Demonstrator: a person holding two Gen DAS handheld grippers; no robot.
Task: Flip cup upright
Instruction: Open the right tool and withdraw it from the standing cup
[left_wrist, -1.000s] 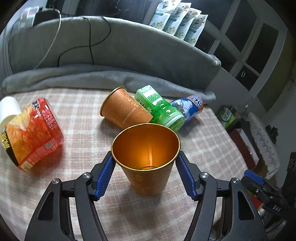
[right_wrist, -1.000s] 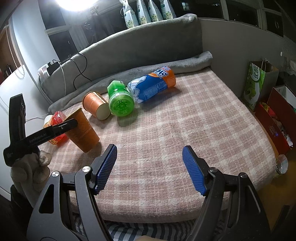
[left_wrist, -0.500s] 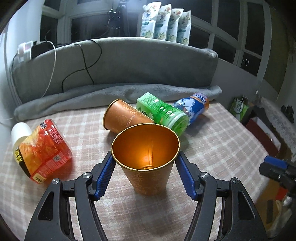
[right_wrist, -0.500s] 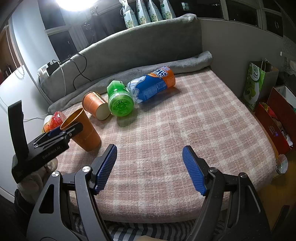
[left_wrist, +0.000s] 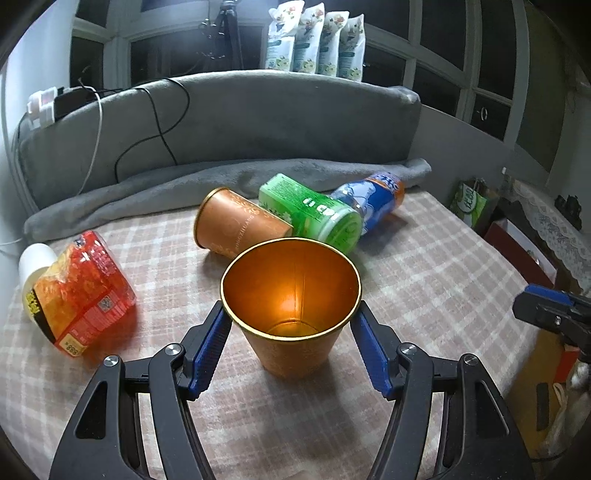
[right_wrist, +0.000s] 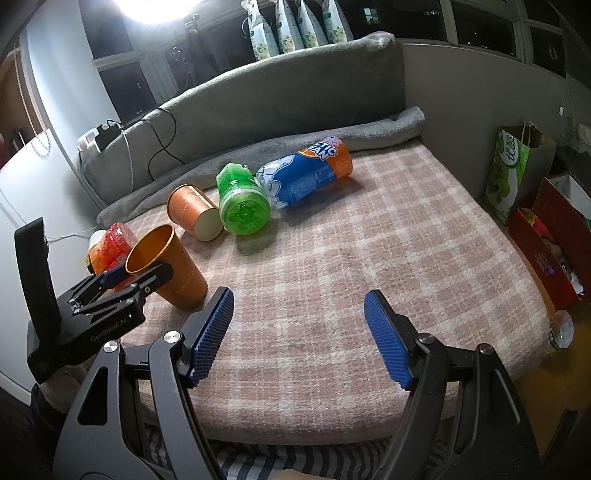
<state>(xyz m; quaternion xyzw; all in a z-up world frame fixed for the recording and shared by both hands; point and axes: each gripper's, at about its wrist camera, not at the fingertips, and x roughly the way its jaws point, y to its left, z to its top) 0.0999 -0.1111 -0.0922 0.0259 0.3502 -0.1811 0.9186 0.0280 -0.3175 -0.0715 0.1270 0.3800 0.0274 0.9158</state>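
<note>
We record a bed (right_wrist: 369, 258) with a pink checked cover. On it: an upright orange cup (left_wrist: 291, 314) near the left edge; behind it, toward the back edge, a lying cup (left_wrist: 236, 225), green can (left_wrist: 310, 214), blue bottle (left_wrist: 369, 195); a red packet (left_wrist: 81, 291) at the left edge.

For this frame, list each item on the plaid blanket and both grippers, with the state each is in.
held cup: upright, mouth up, base on the plaid blanket
left gripper: shut on the cup below its rim
right gripper: open, holding nothing
second cup: lying on its side
green bottle: lying on its side
blue bottle: lying on its side
red package: lying down
</note>
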